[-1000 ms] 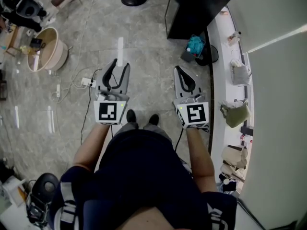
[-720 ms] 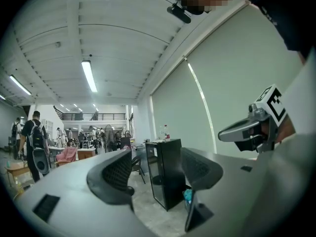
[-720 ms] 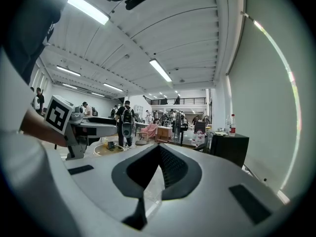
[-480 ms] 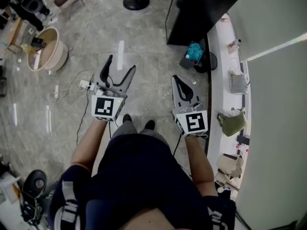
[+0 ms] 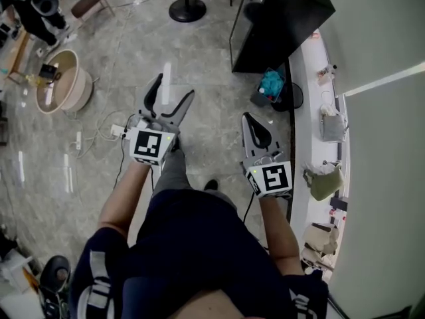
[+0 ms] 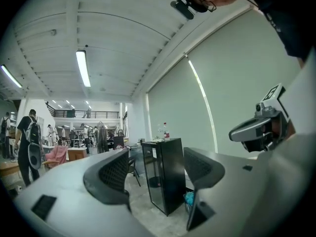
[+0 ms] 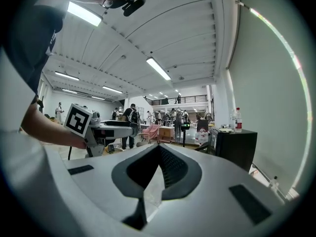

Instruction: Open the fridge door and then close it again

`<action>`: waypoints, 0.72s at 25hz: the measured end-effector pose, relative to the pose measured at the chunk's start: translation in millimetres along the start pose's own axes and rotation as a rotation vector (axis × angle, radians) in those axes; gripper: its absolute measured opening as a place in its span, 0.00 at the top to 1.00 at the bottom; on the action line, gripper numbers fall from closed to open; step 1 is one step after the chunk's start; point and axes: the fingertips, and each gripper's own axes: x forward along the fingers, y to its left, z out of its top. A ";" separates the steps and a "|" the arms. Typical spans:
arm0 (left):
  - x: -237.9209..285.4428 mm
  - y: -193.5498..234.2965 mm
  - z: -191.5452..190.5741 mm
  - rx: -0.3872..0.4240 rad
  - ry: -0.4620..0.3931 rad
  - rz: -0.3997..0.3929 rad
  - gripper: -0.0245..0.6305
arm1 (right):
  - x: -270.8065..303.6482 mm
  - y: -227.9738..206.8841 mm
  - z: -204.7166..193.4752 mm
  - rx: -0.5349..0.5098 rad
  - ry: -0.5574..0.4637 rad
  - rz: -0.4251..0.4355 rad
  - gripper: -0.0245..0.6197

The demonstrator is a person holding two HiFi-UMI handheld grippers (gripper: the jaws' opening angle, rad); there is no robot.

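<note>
The black mini fridge (image 5: 279, 22) stands at the top of the head view, against the white ledge, its door looking closed. It also shows between the left jaws (image 6: 165, 177) and at the right of the right gripper view (image 7: 237, 149), still some way off. My left gripper (image 5: 171, 92) is held level over the floor; its jaws have just been opening and now stand wide apart with nothing between them (image 6: 157, 169). My right gripper (image 5: 248, 117) is shut and empty, its pads meeting (image 7: 159, 149). Neither gripper touches the fridge.
A white ledge (image 5: 307, 92) with bags runs along the right wall. A teal bundle (image 5: 271, 64) lies beside the fridge. A round tub (image 5: 63, 78), a power strip with cables (image 5: 118, 116) and a stand's base (image 5: 186, 8) are on the floor. People stand far back (image 6: 27, 137).
The left jaws have spread from narrow to wide. Both grippers have moved forward towards the fridge, and the person has stepped ahead, one leg now under the left gripper.
</note>
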 end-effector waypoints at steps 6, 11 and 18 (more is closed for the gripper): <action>74.7 95.2 -15.1 -0.004 -0.026 -0.128 0.45 | 121.5 -14.0 14.5 0.014 -0.004 -0.101 0.94; 134.7 184.7 -24.1 -0.030 -0.001 -0.230 0.45 | 218.9 -19.6 26.9 0.026 0.040 -0.178 0.94; 254.8 250.1 -36.4 -0.016 0.015 -0.317 0.45 | 322.6 -67.7 22.4 -0.008 0.106 -0.204 0.94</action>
